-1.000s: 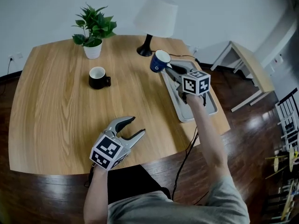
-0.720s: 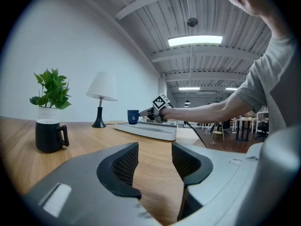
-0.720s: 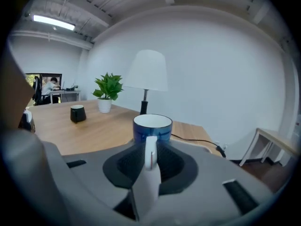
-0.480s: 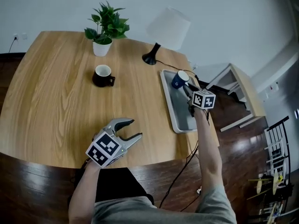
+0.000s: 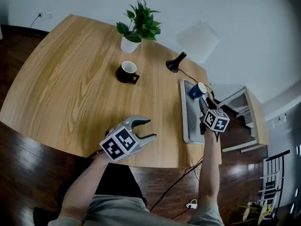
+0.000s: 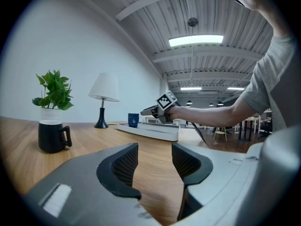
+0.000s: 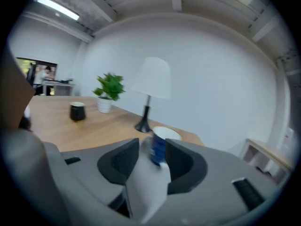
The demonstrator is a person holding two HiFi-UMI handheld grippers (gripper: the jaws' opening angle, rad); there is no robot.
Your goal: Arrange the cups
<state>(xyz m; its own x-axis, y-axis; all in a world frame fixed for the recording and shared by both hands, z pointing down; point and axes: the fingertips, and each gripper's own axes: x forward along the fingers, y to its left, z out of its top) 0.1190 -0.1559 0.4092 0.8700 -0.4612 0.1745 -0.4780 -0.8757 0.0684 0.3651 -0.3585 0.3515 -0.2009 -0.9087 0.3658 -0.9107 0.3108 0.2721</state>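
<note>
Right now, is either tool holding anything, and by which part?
Nothing is held. The left tool is open and empty. The right tool has its jaws opening, with the blue cup between them, standing in the tray.

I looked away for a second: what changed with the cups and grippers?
The right gripper carried the blue cup over the tray and set it at the far end; its jaws are opening, with the cup between them. The open left gripper and the black cup stayed put.
</note>
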